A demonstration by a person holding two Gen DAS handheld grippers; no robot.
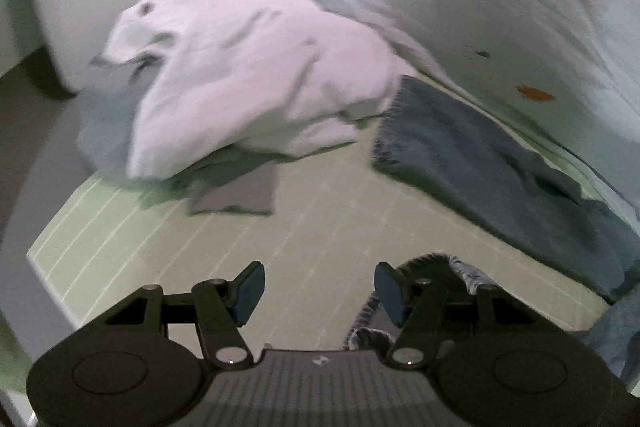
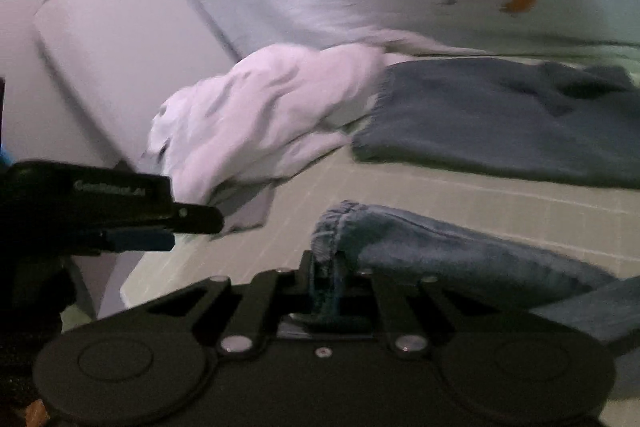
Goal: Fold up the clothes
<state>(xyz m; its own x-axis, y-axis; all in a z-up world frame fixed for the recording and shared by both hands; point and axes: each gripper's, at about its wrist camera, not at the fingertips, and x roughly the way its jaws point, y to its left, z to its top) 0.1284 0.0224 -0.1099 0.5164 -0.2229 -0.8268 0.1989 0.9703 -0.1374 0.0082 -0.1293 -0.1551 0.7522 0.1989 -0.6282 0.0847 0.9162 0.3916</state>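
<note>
Nearest, the right gripper (image 2: 326, 279) is clamped on the hem of a pair of blue jeans (image 2: 440, 251) that trails off to the right across the pale green sheet (image 2: 460, 195). Beside it, the left gripper (image 1: 316, 291) has its jaws apart with nothing between them. Farther back, a crumpled white garment (image 1: 248, 75) lies just beside a dark blue-grey garment (image 1: 480, 155).

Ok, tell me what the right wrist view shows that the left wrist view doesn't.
Right wrist only: the right hand-held gripper shut on the jeans at a hem, and the left hand-held gripper seen from the side. Left wrist only: the left hand-held gripper open, nothing between its fingers, and a dark ribbed cloth edge beside it. Both: the white garment, the dark grey-blue garment, the green gridded sheet.
</note>
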